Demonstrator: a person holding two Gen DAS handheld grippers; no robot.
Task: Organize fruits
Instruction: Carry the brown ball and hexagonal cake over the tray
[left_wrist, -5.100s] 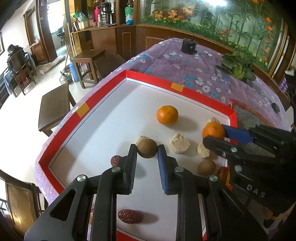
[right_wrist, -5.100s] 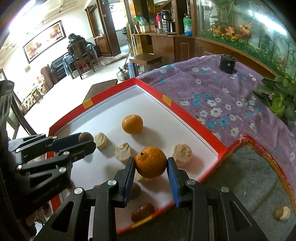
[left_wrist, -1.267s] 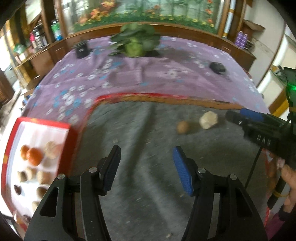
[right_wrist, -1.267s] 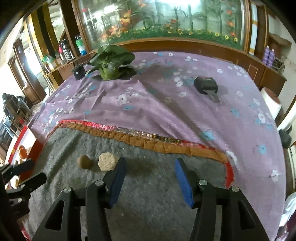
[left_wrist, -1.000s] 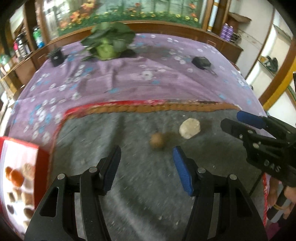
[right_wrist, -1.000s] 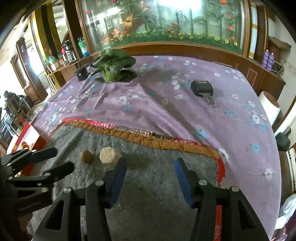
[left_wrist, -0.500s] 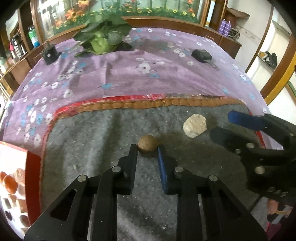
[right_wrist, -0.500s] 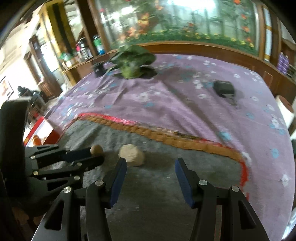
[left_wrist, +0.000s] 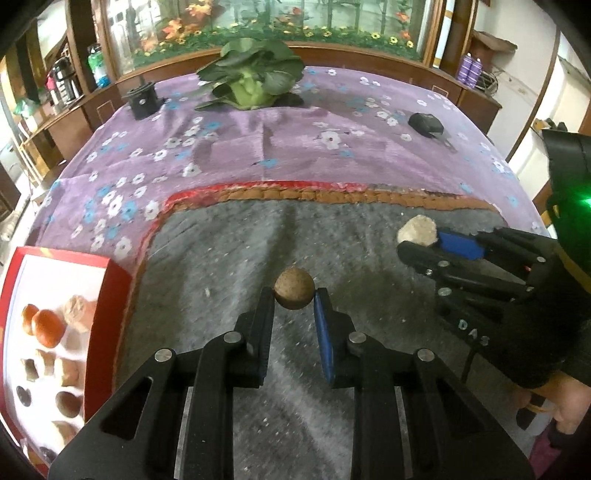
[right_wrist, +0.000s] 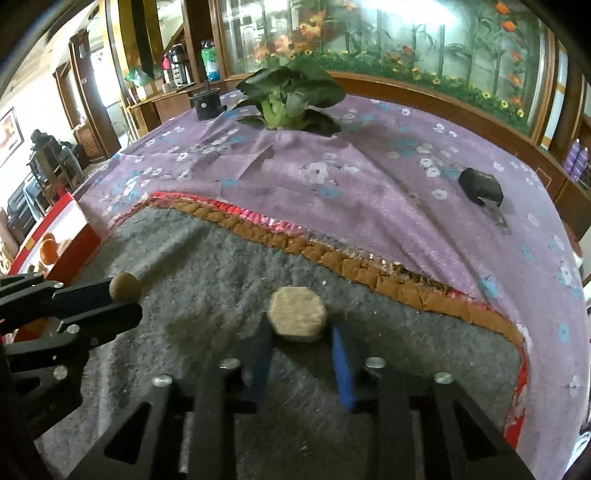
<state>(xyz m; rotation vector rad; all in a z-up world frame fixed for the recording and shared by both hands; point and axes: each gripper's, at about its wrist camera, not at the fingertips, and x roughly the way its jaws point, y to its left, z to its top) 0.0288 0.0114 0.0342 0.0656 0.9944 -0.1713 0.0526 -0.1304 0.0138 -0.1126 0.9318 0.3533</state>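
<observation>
A small round brown fruit (left_wrist: 294, 291) sits on the grey felt mat (left_wrist: 221, 258), and my left gripper (left_wrist: 294, 297) is shut on it; the same fruit (right_wrist: 125, 285) shows in the right wrist view at the left gripper's tips (right_wrist: 123, 297). A pale beige lumpy fruit (right_wrist: 297, 314) lies further right on the mat. My right gripper (right_wrist: 300, 329) straddles it, its jaws closing, with blurred pads against its sides. In the left wrist view the right gripper (left_wrist: 419, 243) meets that lump (left_wrist: 416, 229). A red-rimmed white tray (left_wrist: 118, 295) at the left holds oranges (left_wrist: 46, 326) and several other fruits.
A purple flowered cloth (left_wrist: 332, 155) covers the table beyond the mat's red-orange border. On it stand a leafy green cabbage (left_wrist: 255, 81), a black cylinder (left_wrist: 142, 99) and a small black device (left_wrist: 424, 123). A hand (left_wrist: 565, 410) holds the right gripper at lower right.
My left gripper swung from the tray to the mat and shut on the brown fruit. My right gripper came down over the pale lump and its jaws narrowed onto it.
</observation>
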